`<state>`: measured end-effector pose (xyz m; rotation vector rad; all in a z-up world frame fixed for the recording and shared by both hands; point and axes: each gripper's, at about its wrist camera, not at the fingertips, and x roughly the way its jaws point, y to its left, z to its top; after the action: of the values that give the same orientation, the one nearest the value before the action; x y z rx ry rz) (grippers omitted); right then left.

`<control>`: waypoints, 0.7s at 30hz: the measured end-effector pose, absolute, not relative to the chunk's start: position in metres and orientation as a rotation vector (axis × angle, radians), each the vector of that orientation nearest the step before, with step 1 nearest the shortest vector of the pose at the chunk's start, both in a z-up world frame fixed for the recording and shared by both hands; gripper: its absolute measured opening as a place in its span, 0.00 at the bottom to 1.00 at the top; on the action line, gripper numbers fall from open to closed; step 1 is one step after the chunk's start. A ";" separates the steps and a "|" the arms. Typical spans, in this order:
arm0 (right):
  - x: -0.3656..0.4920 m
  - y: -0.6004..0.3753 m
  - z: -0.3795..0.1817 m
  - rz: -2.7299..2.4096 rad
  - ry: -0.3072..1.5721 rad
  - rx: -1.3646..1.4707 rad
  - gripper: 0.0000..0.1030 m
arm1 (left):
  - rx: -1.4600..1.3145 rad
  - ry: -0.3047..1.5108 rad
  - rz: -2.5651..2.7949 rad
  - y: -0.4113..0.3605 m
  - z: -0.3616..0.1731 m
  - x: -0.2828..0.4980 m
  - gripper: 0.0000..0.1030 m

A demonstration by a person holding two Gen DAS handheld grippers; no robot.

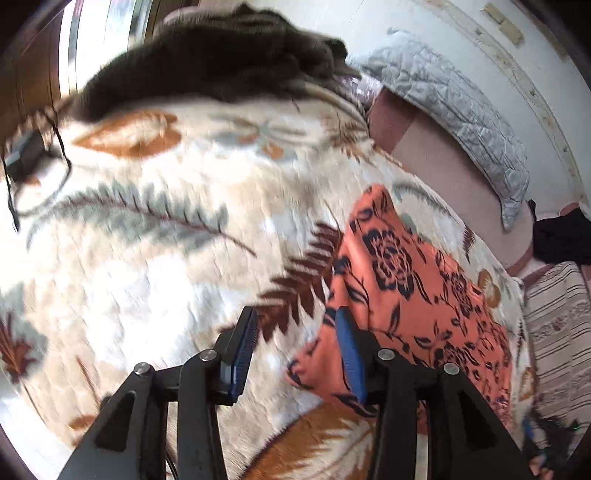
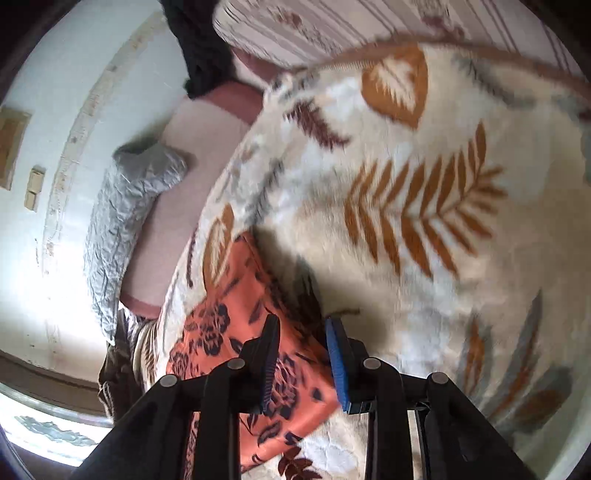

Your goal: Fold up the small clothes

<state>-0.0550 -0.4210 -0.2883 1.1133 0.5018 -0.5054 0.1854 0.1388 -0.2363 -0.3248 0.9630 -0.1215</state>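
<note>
An orange garment with dark floral print (image 1: 417, 288) lies flat on a cream leaf-patterned blanket (image 1: 155, 258). My left gripper (image 1: 297, 321) is open just above the garment's left edge, its right finger over the cloth, nothing held. In the right wrist view the same garment (image 2: 236, 325) lies folded below my right gripper (image 2: 303, 325), which is open over its right edge with nothing between the jaws. The blanket also fills this view (image 2: 424, 206).
A dark brown fuzzy cloth pile (image 1: 221, 62) lies at the blanket's far end. A grey quilted pillow (image 1: 454, 110) rests on a pink sheet (image 1: 436, 158) by the white wall. A black cable and small device (image 1: 26, 155) lie at left. A striped cushion (image 2: 332, 26) sits beyond.
</note>
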 end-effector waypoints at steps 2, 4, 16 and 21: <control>-0.041 -0.413 -0.269 -0.450 0.490 1.034 0.28 | -0.253 0.906 -0.128 0.123 -0.227 0.188 0.46; -0.013 -0.398 -0.258 -0.358 0.508 0.968 0.28 | -0.226 0.893 -0.201 0.103 -0.227 0.194 0.46; 0.165 -0.347 -0.337 -0.144 0.779 0.829 0.21 | 0.083 1.075 -0.182 0.006 -0.297 0.241 0.79; 0.127 -0.359 -0.310 -0.070 0.753 0.926 0.24 | 0.029 1.039 -0.207 0.013 -0.284 0.239 0.81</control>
<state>0.1271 -0.3590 -0.3101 0.9255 0.7530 -0.0705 0.2390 0.0126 -0.2838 0.0287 1.0394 -0.2068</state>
